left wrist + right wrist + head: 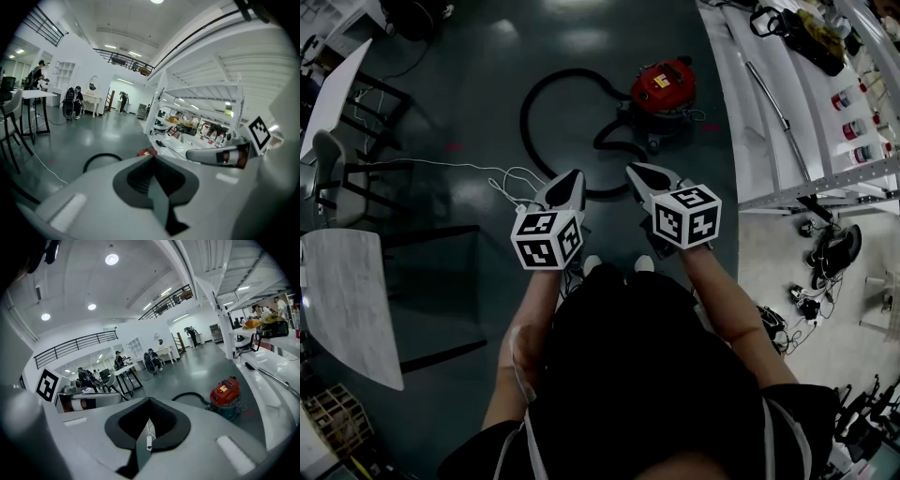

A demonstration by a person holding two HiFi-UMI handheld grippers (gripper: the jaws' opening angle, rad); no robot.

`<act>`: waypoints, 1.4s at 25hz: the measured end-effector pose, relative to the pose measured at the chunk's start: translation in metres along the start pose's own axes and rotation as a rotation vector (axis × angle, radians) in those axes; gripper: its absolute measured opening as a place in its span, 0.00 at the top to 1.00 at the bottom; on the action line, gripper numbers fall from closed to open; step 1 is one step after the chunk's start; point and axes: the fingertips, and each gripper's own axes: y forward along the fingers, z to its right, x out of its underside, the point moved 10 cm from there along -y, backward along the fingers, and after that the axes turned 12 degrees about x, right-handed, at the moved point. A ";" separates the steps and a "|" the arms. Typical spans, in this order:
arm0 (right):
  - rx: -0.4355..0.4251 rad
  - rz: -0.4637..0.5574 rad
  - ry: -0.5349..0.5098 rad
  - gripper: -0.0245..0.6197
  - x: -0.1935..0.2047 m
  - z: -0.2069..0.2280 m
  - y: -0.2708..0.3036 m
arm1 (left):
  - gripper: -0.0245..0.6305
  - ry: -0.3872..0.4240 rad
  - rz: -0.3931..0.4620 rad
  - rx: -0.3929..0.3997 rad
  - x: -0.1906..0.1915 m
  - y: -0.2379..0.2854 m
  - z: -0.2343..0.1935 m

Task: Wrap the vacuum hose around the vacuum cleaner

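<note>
Left gripper [576, 175]: jaws clenched together on nothing; tip tilted slightly down over the floor; smooth grey shell with dark ribbed pads [140, 178].
Right gripper [632, 170]: shut and empty as well; just beside the left one and level with it; same grey shell and dark pads [161, 420].
Marker cubes [547, 237]: white boxes printed with black square patterns, one at the rear of each gripper.
Cable [502, 178]: thin and white, in loose loops on the floor just ahead and left of the left gripper's tip.
Hose [530, 112]: matt black flexible tube lying on the floor ahead of both tips, touching neither; one large open loop left of the machine and a tighter bend nearest the grippers; it lies spread out, not wound round the body.
Vacuum cleaner [664, 86]: squat drum with a glossy red top, a yellow label and a darker base; upright on the floor beyond the hose, ahead and right of the right gripper, well apart.
Floor [487, 75]: dark grey and glossy, mirroring the ceiling lights.
Rack [787, 112]: white metal shelving right of the machine, holding bottles.
Tables [352, 309]: pale tops on dark legs, at the left.
</note>
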 end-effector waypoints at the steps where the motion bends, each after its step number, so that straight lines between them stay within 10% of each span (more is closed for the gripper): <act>1: -0.002 0.002 0.011 0.97 0.001 0.000 0.001 | 0.95 -0.003 -0.004 0.005 0.001 0.000 -0.001; 35: 0.052 -0.133 0.046 0.97 0.024 -0.056 0.090 | 0.95 -0.102 -0.064 0.047 0.017 -0.032 -0.127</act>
